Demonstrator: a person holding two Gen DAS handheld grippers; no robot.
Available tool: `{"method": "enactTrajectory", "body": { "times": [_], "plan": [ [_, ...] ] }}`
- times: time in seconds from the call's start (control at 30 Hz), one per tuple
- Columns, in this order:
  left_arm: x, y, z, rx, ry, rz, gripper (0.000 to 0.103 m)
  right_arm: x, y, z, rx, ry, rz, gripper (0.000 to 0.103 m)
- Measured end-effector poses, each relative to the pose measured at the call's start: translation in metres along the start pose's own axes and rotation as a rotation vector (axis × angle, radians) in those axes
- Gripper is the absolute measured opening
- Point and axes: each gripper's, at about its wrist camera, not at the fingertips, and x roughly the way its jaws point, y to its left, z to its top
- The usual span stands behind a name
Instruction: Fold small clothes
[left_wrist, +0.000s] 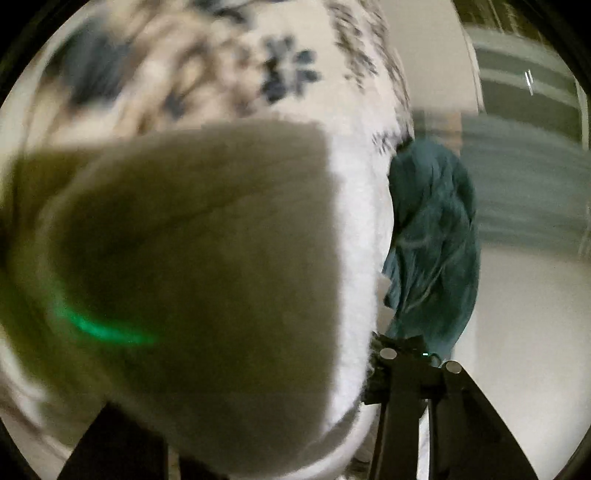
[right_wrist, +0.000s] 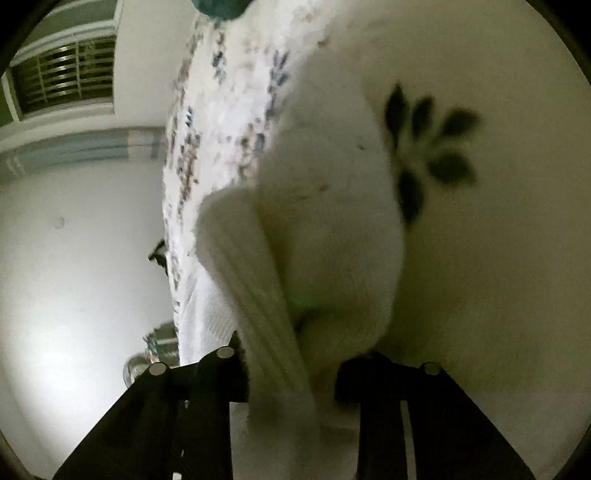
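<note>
A white knitted garment (left_wrist: 280, 66) with dark blue flower patterns fills most of the left wrist view. A shaded fold of it hangs right in front of the lens, covering the left finger. My left gripper (left_wrist: 251, 387) is shut on this fold, and the cloth packs the gap up to the right fingertip (left_wrist: 384, 354). In the right wrist view the same white garment (right_wrist: 332, 166) rises from my right gripper (right_wrist: 291, 373). That gripper is shut on the garment's ribbed hem (right_wrist: 266, 302), which runs down between both black fingers.
A crumpled teal cloth (left_wrist: 432, 240) lies on the pale surface (left_wrist: 517, 314) just right of the garment, and shows at the top edge (right_wrist: 218, 7) of the right view. A window with blinds (right_wrist: 66, 74) is at far left. A small blurred object (right_wrist: 151, 350) lies beside the left finger.
</note>
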Motion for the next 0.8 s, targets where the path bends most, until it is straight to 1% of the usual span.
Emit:
{"method": "enactTrajectory", "body": {
  "times": [0.1, 0.17, 0.2, 0.23, 0.3, 0.33, 0.37, 0.4, 0.43, 0.47, 0.5, 0.53, 0.57, 0.6, 0.63, 0.67, 0.7, 0.77, 0.8],
  "plan": [
    [-0.018, -0.027, 0.031, 0.168, 0.098, 0.067, 0.040, -0.012, 0.003, -0.042, 0.064, -0.057, 0.035, 0.026],
    [-0.031, -0.036, 0.048, 0.226, 0.187, 0.077, 0.040, -0.021, 0.005, -0.084, 0.108, -0.078, 0.049, 0.026],
    [-0.035, -0.038, 0.054, 0.252, 0.237, 0.091, 0.040, -0.024, 0.006, -0.114, 0.133, -0.086, 0.053, 0.026],
    [-0.036, -0.038, 0.053, 0.270, 0.275, 0.111, 0.040, -0.027, 0.008, -0.134, 0.145, -0.090, 0.044, 0.026],
    [-0.030, -0.031, 0.059, 0.292, 0.360, 0.187, 0.040, -0.026, 0.010, -0.177, 0.187, -0.098, 0.028, 0.026],
    [-0.026, -0.025, 0.056, 0.304, 0.388, 0.214, 0.041, -0.020, 0.010, -0.200, 0.217, -0.093, 0.015, 0.026],
    [-0.022, -0.021, 0.059, 0.316, 0.405, 0.249, 0.044, -0.018, 0.004, -0.217, 0.229, -0.084, -0.001, 0.026],
    [-0.016, -0.013, 0.061, 0.317, 0.422, 0.291, 0.044, -0.012, 0.000, -0.229, 0.241, -0.075, -0.024, 0.027],
    [-0.017, -0.003, 0.055, 0.294, 0.433, 0.298, 0.046, -0.001, -0.004, -0.236, 0.254, -0.057, -0.056, 0.032],
    [-0.019, 0.002, 0.057, 0.258, 0.434, 0.290, 0.047, 0.004, -0.012, -0.240, 0.266, -0.039, -0.082, 0.042],
    [-0.026, 0.001, 0.055, 0.245, 0.417, 0.278, 0.047, 0.005, -0.018, -0.240, 0.290, -0.022, -0.108, 0.049],
    [-0.033, -0.003, 0.054, 0.256, 0.396, 0.278, 0.047, 0.003, -0.020, -0.236, 0.303, -0.014, -0.132, 0.058],
    [-0.042, -0.006, 0.049, 0.280, 0.371, 0.297, 0.055, -0.002, -0.019, -0.233, 0.302, -0.008, -0.159, 0.062],
    [-0.055, -0.015, 0.041, 0.321, 0.328, 0.346, 0.059, -0.012, -0.015, -0.229, 0.276, 0.002, -0.204, 0.063],
    [-0.066, -0.018, 0.029, 0.348, 0.295, 0.373, 0.061, -0.021, -0.012, -0.226, 0.251, 0.011, -0.250, 0.066],
    [-0.080, -0.025, 0.020, 0.372, 0.251, 0.407, 0.073, -0.033, -0.008, -0.224, 0.219, 0.016, -0.303, 0.068],
    [-0.099, -0.024, 0.012, 0.385, 0.205, 0.447, 0.088, -0.041, -0.004, -0.221, 0.198, 0.012, -0.337, 0.068],
    [-0.141, -0.019, -0.008, 0.379, 0.099, 0.513, 0.093, -0.065, 0.006, -0.211, 0.147, 0.001, -0.408, 0.068],
    [-0.157, -0.012, -0.020, 0.371, 0.054, 0.552, 0.094, -0.075, 0.016, -0.198, 0.121, -0.013, -0.428, 0.068]
  ]
}}
